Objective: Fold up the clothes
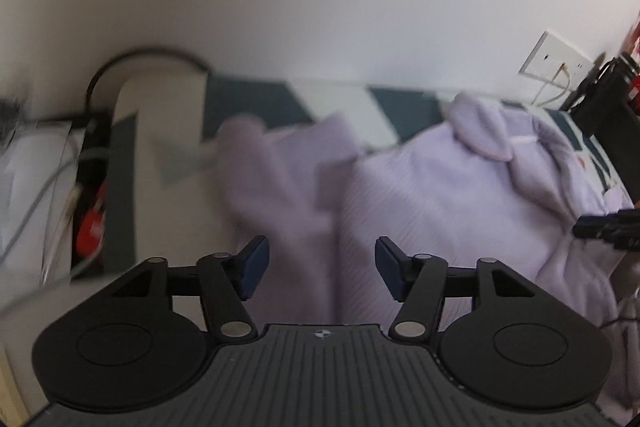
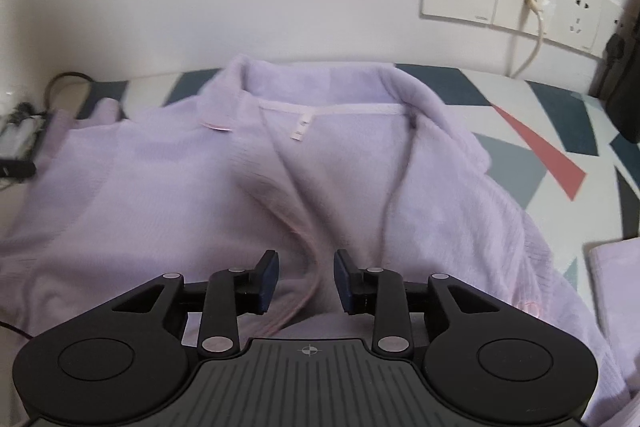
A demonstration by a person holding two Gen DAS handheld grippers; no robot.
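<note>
Lilac robe (image 2: 168, 187) spread flat on patterned desk (image 2: 560, 115), collar ahead of right gripper (image 2: 306, 281), ready for folding. Left gripper (image 1: 320, 269) above a sleeve. Both fingers released, gripping nothing.

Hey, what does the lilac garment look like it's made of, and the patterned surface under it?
The lilac garment looks like soft fleece or plush knit: matte, fuzzy nap, fine ribbed lines, and a thick floppy collar. The patterned surface looks like a smooth printed cover, cloth or vinyl I can't tell: flat geometric patches in teal, grey, white and red.
</note>
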